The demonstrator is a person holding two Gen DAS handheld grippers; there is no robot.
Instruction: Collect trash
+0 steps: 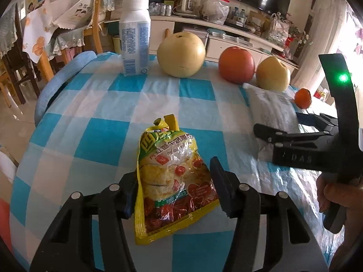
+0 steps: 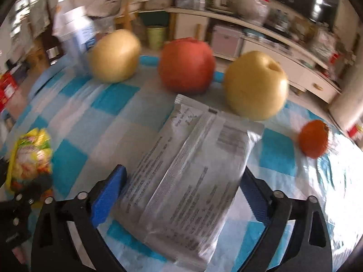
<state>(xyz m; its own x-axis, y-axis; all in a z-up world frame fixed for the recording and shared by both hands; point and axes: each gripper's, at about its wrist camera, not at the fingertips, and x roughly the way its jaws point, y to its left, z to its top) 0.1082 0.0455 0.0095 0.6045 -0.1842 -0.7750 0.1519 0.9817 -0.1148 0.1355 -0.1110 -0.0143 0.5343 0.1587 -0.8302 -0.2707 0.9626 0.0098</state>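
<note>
A yellow snack wrapper (image 1: pixel 172 181) lies on the blue-and-white checked tablecloth (image 1: pixel 109 95). My left gripper (image 1: pixel 174 185) is open, its two fingers on either side of the wrapper's lower half. A silver foil packet (image 2: pixel 188 181) lies flat further right. My right gripper (image 2: pixel 181 195) is open with its blue pads on either side of the packet. The right gripper also shows in the left wrist view (image 1: pixel 295 140), over the packet (image 1: pixel 272 111). The yellow wrapper shows at the left of the right wrist view (image 2: pixel 29 158). The right wrist view is blurred.
At the table's far edge stand a white bottle (image 1: pixel 135 37), a yellow pear (image 1: pixel 181 54), a red apple (image 1: pixel 236 64), a second pear (image 1: pixel 273 73) and a small orange fruit (image 1: pixel 302 98). Chairs and a cluttered cabinet lie beyond the table.
</note>
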